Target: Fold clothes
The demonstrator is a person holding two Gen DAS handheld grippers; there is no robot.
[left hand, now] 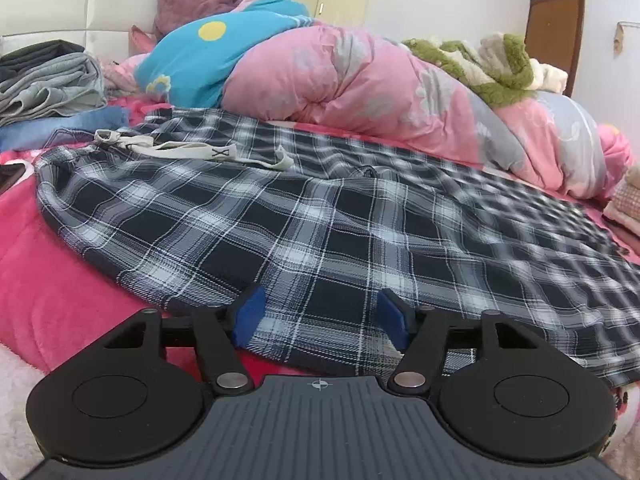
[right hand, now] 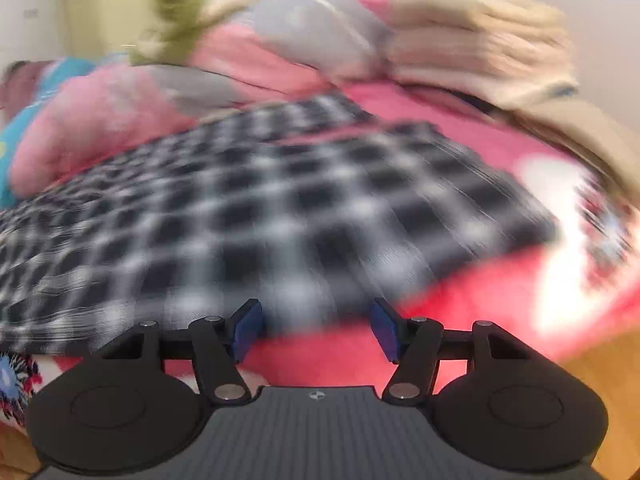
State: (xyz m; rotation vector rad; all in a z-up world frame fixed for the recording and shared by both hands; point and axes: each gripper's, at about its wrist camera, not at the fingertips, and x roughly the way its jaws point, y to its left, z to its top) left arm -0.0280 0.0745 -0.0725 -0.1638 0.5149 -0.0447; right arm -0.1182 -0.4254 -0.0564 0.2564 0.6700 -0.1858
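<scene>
A pair of dark navy, grey and white plaid drawstring trousers (left hand: 320,208) lies spread along the bright pink quilted bedspread (left hand: 52,288), its waistband with the cream drawstring (left hand: 192,150) to the left of the left wrist view and the legs running away to the right. The left gripper (left hand: 318,320) stands wide, with nothing held; its blue pads (left hand: 248,316) bracket the near edge of the plaid cloth, which passes between them. The right gripper (right hand: 316,330) is likewise spread wide and empty, hovering just short of the blurred near hem of the same trousers (right hand: 256,208), pink bedspread showing between its fingers. Whether the garment already sits doubled leg upon leg cannot be settled from here; it looks flat and fairly smooth either way. To grip well, each set of tongs should slide low along the bedspread so the lower finger goes under every layer of the edge, then close on the cloth alone and not on the quilt beneath. Both grips should take matching points along that edge so the fabric lifts level, and the drawstring is best kept clear of any crease. Heaped pink floral bedding (left hand: 360,88) lies just beyond the trousers, so a carried edge should stay low and short of it.
</scene>
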